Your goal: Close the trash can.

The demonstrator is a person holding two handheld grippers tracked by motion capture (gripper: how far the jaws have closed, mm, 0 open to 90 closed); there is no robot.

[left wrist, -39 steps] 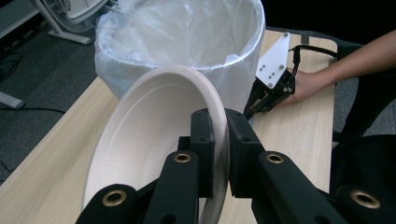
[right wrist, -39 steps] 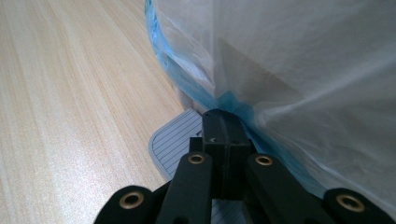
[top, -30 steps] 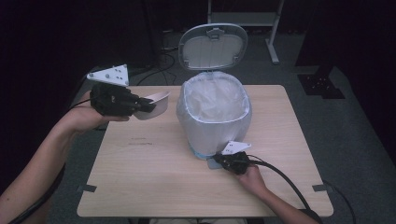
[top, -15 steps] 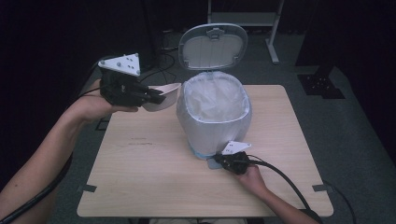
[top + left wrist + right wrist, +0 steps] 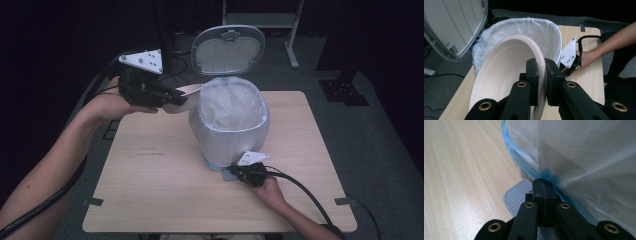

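**High view: bowl heading for the open bin**

The left gripper [image 5: 172,97] is pinching the rim of a pale bowl [image 5: 186,93] and holding it in the air beside the bin [image 5: 230,125], over the table's far left part. The right gripper [image 5: 240,172], jaws pressed together, is bearing down on the pedal [image 5: 517,196], so the lid [image 5: 228,49] is standing up. The liner [image 5: 541,30] looks empty. Next, I judge, the bowl needs carrying over the mouth and releasing.

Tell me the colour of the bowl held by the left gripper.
The bowl is off-white, cream toned. It shows best in the left gripper view.
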